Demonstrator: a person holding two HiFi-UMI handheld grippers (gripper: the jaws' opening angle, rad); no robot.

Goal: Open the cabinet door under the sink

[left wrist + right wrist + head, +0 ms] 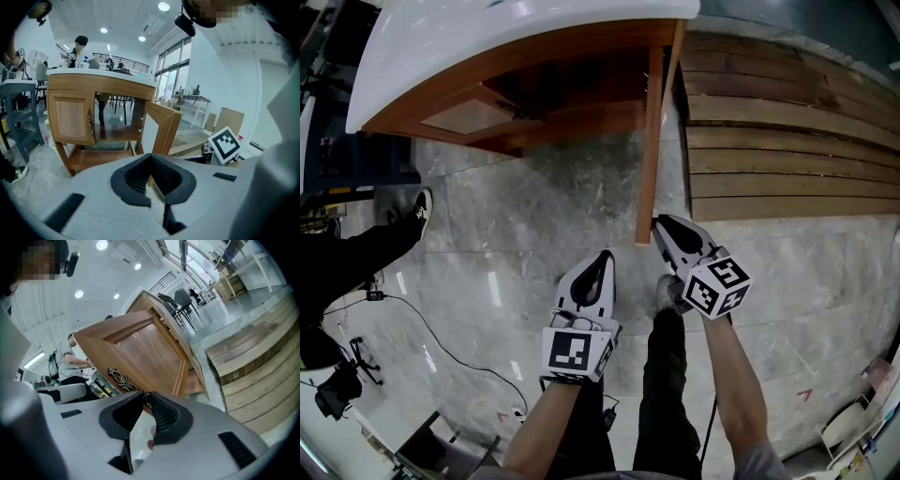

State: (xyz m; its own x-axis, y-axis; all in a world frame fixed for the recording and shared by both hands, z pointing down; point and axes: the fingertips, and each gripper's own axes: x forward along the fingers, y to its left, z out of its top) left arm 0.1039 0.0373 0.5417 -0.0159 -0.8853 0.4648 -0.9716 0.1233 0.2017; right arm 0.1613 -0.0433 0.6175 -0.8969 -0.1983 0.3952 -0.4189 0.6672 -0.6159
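My left gripper (150, 158) sits pressed together on nothing; my right gripper (146, 398) pinches the small dark knob (147, 400) at the free edge of the wooden door (140, 350). That door, standing wide open from the cabinet (534, 98) under the sink (487, 33), looks stiff and light-swinging, so the knob is my hold.

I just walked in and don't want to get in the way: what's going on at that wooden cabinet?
A person stands facing the sink cabinet with a gripper in each hand. Its right door is wide open, edge-on to them, and the left door is shut. The right gripper is at the open door's free edge, its fingers either side of a small dark knob; whether they press on it is unclear. The left gripper hangs beside it, fingers together and empty.
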